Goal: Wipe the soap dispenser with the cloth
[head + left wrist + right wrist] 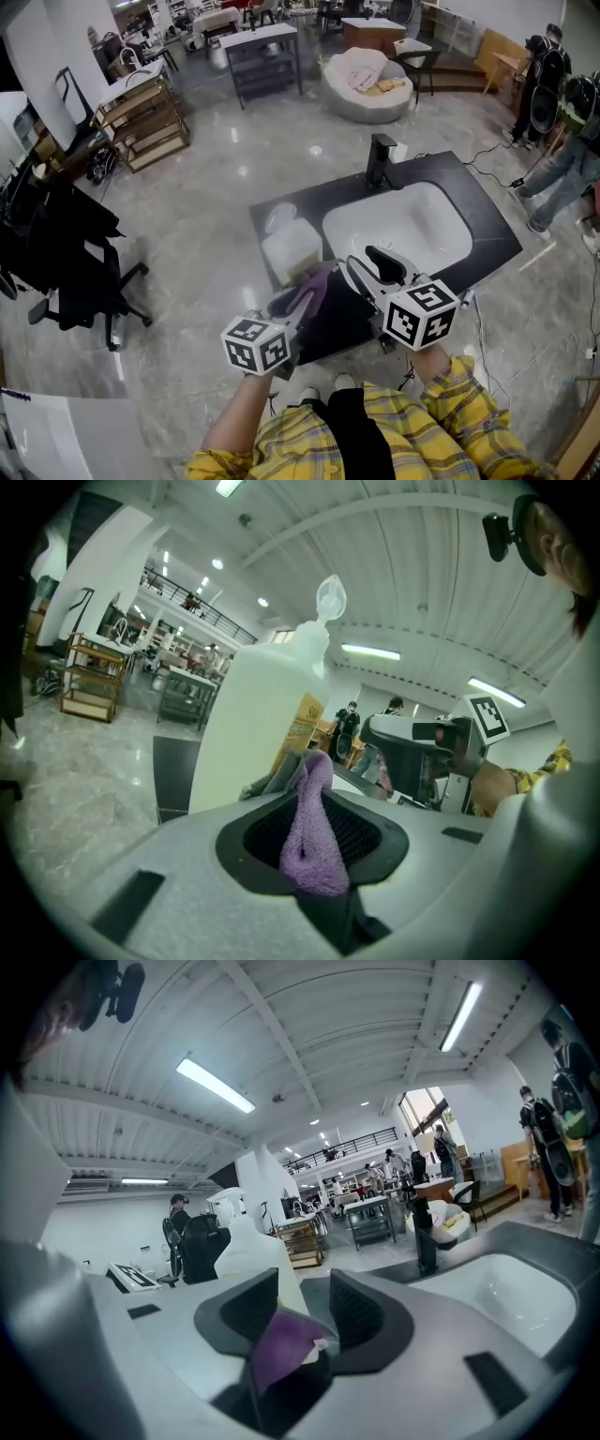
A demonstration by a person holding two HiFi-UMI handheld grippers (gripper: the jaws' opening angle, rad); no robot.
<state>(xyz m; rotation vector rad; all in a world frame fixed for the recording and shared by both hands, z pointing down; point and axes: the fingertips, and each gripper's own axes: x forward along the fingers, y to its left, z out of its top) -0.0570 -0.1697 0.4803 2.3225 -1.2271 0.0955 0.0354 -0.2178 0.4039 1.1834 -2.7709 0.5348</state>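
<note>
Quick rundown of where you're at. Your left gripper (pixel 314 832) has its jaws clamped tight on the purple cloth (pixel 317 780), which is pinched in a fold between the pads, with a bunched end sticking out past the tips. The soap dispenser (pixel 253 724) is directly in front of that gripper, just to the left of the jaw line. In the left gripper view the white bottle fills most of the middle, with its pump nozzle up top. I can't tell whether the cloth's tip is touching the bottle or just shy of it, but they're very close.

In the head view the dispenser is upright on the dark countertop (pixel 487 234), just left of the white sink (pixel 403 225). The black faucet (pixel 380 159) is at the far edge, well behind it. The cloth end points up at the bottle's near side.

Your right gripper (pixel 305 1309) has its jaws apart. A corner of the purple cloth with a small white tag shows low in the gap, down near the throat, and neither pad is pressing on it. From there the dispenser is ahead and a bit left, just past the left jaw, with the sink basin off to the right. Both grippers are side by side at the near edge of the counter, with the right one nearer the sink.
</note>
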